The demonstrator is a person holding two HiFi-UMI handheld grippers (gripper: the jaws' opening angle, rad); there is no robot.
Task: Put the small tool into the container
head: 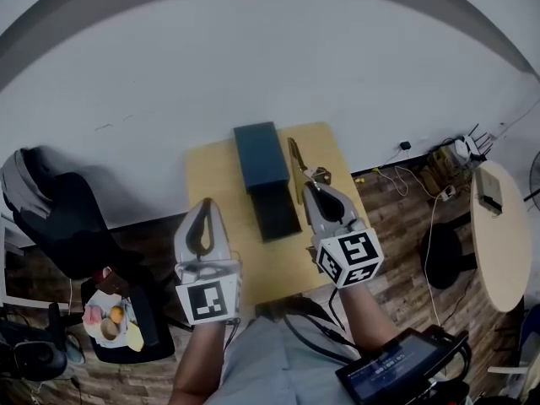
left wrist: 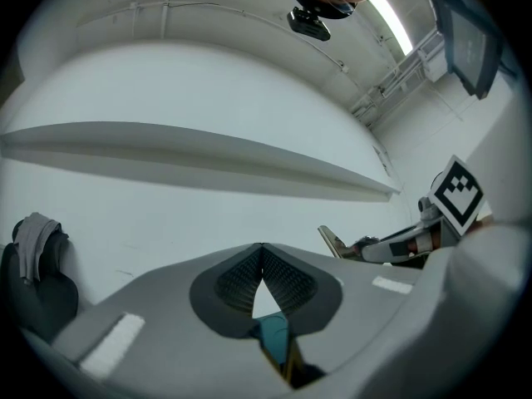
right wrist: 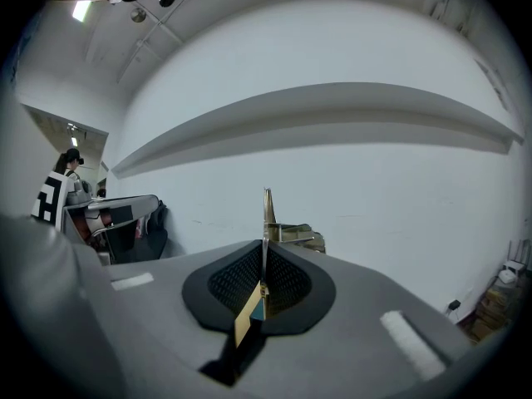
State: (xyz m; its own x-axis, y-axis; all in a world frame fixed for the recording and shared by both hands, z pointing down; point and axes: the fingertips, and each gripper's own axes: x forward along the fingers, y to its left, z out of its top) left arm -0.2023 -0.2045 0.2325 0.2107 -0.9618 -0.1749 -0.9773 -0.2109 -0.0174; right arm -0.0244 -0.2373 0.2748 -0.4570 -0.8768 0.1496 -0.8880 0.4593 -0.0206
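Observation:
A thin brass-coloured tool (head: 296,162) sticks out forward from my right gripper (head: 311,186), which is shut on it above the right side of the small wooden table (head: 211,169). In the right gripper view the tool's blade (right wrist: 268,209) stands upright, pinched between the pads. The dark blue container (head: 260,153) lies open at the table's middle, its long tray (head: 276,212) reaching toward me, just left of the tool. My left gripper (head: 205,202) hovers over the table's near left edge, jaws closed tip to tip with nothing between them (left wrist: 262,247).
A chair draped in dark clothes (head: 59,218) stands at left, with a tray of food (head: 110,321) beside it. A round pale table (head: 498,234), a black stool (head: 445,264) and floor cables (head: 413,175) lie at right. A white wall (head: 253,66) backs the table.

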